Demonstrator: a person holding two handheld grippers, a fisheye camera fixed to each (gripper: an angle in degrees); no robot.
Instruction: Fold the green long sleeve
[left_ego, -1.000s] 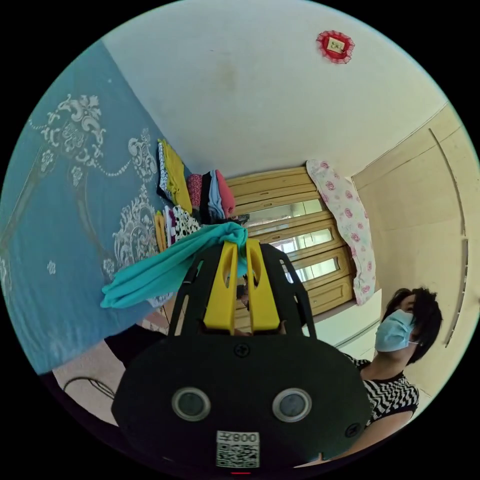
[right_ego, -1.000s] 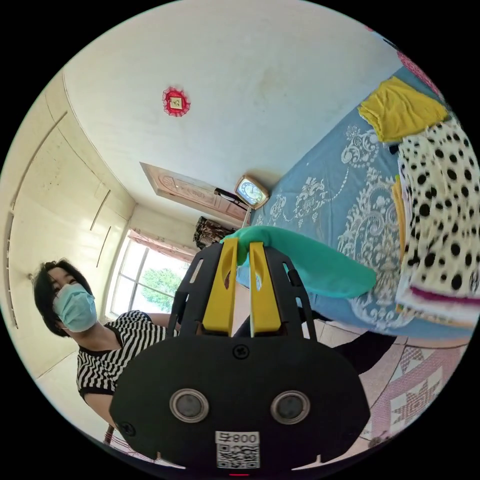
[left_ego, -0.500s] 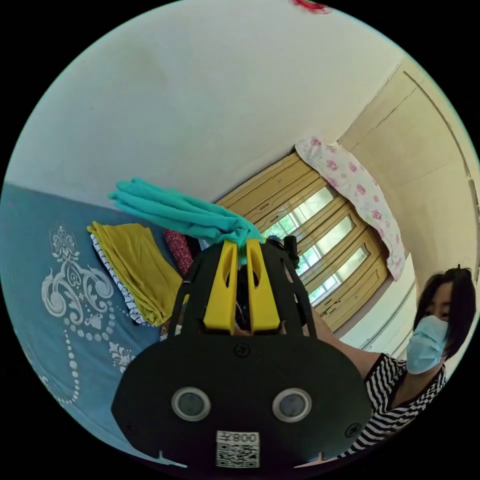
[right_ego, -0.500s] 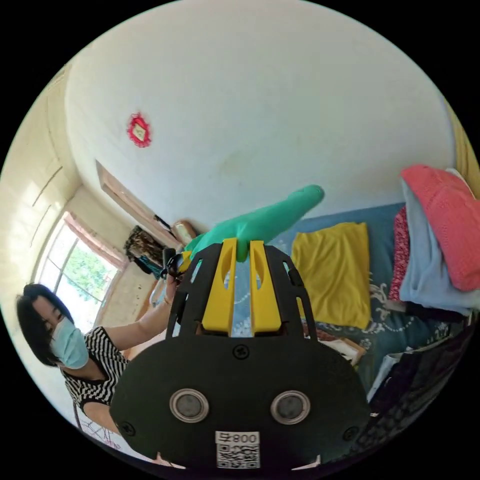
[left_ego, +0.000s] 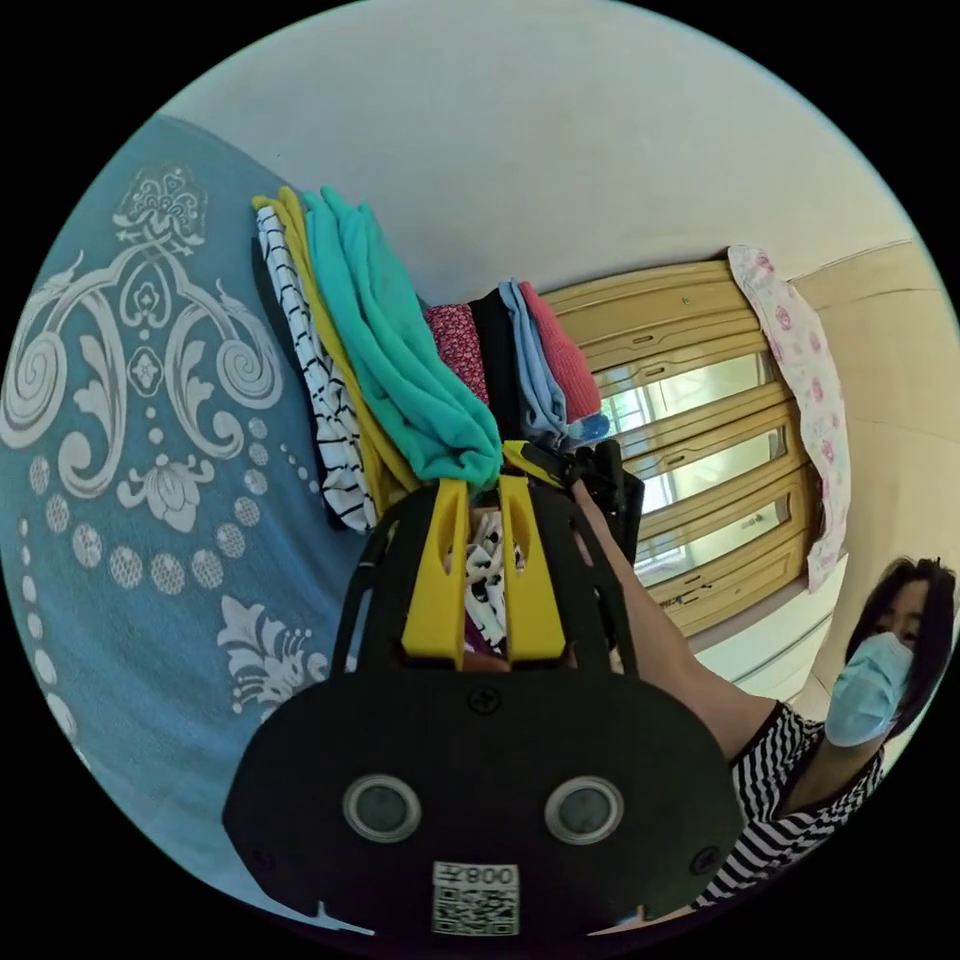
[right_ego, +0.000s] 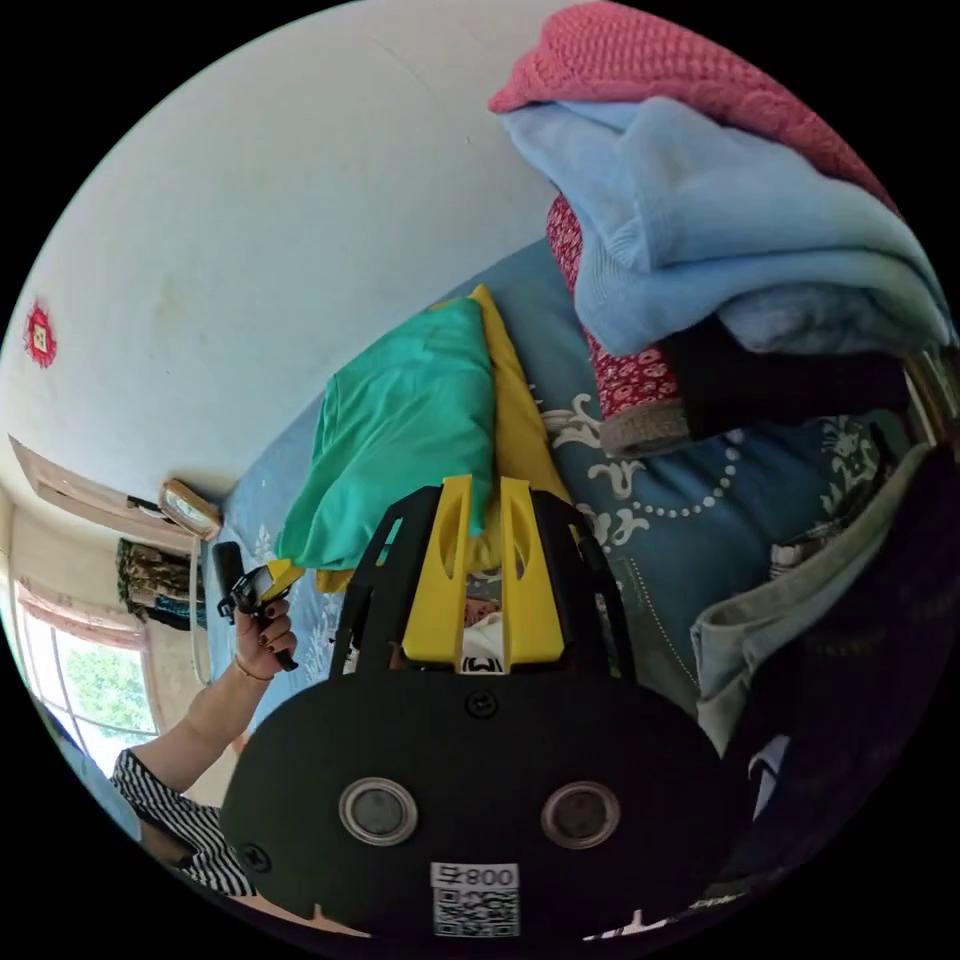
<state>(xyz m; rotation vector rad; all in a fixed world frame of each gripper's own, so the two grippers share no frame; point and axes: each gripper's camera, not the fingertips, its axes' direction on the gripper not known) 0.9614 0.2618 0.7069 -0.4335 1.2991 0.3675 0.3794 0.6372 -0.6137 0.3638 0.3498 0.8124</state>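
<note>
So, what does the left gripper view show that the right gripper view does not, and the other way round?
Left gripper view: a black-and-white striped garment under the yellow one, and the person's face mask.

Right gripper view: a red ornament on the ceiling, a small clock and a grey garment.

Both: the green long sleeve lying folded on the yellow garment, the pink and light blue pile, and the blue bedspread.
</note>
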